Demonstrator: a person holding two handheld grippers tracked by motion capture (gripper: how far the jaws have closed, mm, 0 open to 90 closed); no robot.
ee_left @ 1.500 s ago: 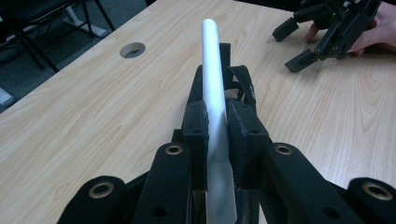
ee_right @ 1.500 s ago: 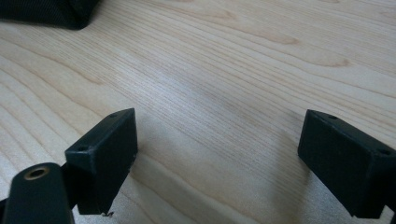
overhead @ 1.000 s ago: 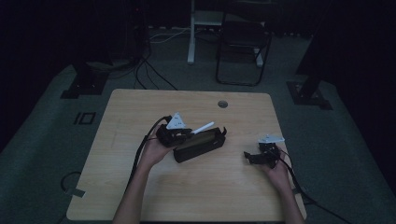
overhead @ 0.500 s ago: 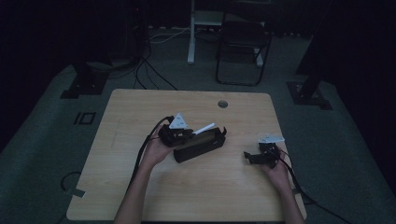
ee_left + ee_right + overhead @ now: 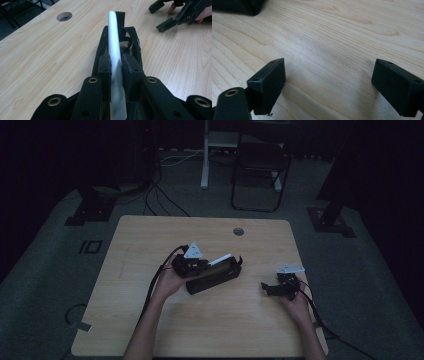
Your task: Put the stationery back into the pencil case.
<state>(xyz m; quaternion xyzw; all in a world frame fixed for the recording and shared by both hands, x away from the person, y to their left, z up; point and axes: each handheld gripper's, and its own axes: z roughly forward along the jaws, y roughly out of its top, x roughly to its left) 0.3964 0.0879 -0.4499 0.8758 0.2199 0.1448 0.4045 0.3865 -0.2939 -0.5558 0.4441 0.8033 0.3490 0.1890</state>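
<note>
My left gripper is shut on a long white stick-like object, which points away from me along the jaws. Under and around its far end lies a black fabric pouch with its top open and a strap loop showing. In the high view the left gripper holds the white object just above the pouch at mid-table. My right gripper rests low on the table to the right, apart from the pouch. Its jaws stand wide open over bare wood.
The wooden table has a round cable hole near its far edge. A corner of the pouch lies beyond the right gripper. On the dark floor behind the table stand a chair and loose cables.
</note>
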